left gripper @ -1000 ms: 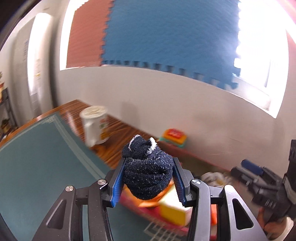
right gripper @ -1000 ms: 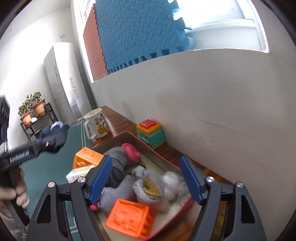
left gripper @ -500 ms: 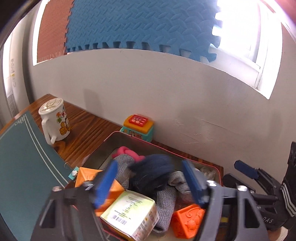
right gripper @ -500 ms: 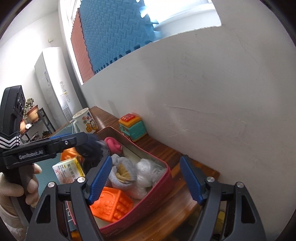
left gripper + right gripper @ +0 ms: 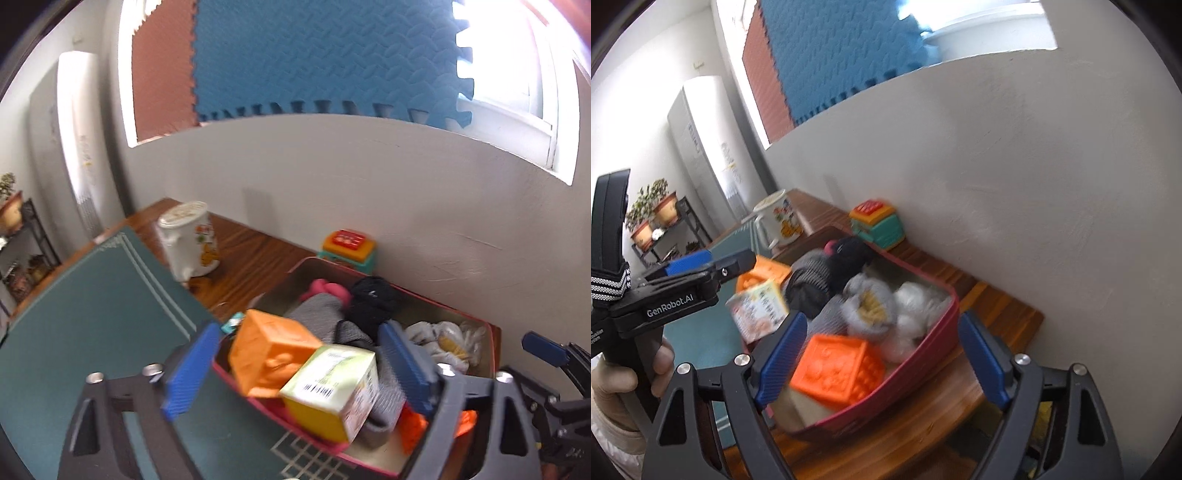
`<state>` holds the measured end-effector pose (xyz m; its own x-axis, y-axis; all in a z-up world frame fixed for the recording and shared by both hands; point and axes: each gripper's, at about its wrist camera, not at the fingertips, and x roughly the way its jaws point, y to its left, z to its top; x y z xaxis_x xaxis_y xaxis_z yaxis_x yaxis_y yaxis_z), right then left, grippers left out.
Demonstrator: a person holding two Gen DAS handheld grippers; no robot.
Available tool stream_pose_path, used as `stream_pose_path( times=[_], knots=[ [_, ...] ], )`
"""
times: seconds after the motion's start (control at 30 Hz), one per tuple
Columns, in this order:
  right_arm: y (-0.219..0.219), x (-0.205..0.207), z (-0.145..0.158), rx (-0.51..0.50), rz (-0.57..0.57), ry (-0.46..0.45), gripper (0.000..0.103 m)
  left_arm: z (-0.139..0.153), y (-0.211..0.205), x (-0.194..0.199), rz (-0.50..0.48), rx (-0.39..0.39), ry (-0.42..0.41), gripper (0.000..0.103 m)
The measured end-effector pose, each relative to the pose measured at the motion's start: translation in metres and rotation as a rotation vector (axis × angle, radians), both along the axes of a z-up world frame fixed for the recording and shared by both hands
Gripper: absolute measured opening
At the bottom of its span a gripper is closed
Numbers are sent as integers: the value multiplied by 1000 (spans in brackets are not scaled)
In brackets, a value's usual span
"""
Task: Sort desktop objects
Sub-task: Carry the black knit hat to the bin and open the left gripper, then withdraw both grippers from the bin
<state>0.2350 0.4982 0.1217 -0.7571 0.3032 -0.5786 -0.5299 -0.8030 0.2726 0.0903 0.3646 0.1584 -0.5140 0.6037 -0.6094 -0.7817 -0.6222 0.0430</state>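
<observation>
The dark blue sock ball (image 5: 373, 302) (image 5: 849, 258) lies in the red tin tray (image 5: 458, 317) (image 5: 934, 332), at its far side beside a pink item and grey socks. The tray also holds orange cubes (image 5: 269, 354) (image 5: 834, 369), a yellow-white carton (image 5: 332, 391) and pale sock bundles. My left gripper (image 5: 295, 365) hovers over the tray's near left corner; its jaws are opening and press on nothing. My right gripper (image 5: 882, 358) hangs over the tray's near end, jaws opening, nothing gripped. The left gripper's fingertips (image 5: 687, 262) show in the right wrist view.
A white cartoon mug (image 5: 188, 240) (image 5: 777, 221) stands on the wooden table (image 5: 923, 435) left of the tray. A small toy phone (image 5: 347, 247) (image 5: 877, 221) sits against the white wall behind it. A green mat (image 5: 92, 314) covers the table's left part.
My left gripper spread its jaws and let go of the dark sock ball, which now lies in the tray. The right gripper came nearer the tray and widened a little.
</observation>
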Motion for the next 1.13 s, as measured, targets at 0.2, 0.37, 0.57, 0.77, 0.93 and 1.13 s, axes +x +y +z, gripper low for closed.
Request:
stream_pose_path(
  times=[0.2,0.37,0.57,0.77,0.93,1.13],
  knots=[
    [-23,2,1,1,19,-32,87,3,-24,4,11,15,-39,102],
    [-38,7,6,14,4,-47,87,-9,-36,4,-4,-20,-109,102],
    [-60,14,12,52,-23,-72,87,-11,-50,16,-32,-43,-106,102],
    [-79,20,16,74,-43,-93,87,-12,-59,28,-75,-55,-118,102],
    [-89,26,20,86,-49,-90,87,-13,-59,31,-114,-48,-157,102],
    [-90,33,19,82,-61,-87,87,-17,-60,29,-94,-45,-171,102]
  ],
)
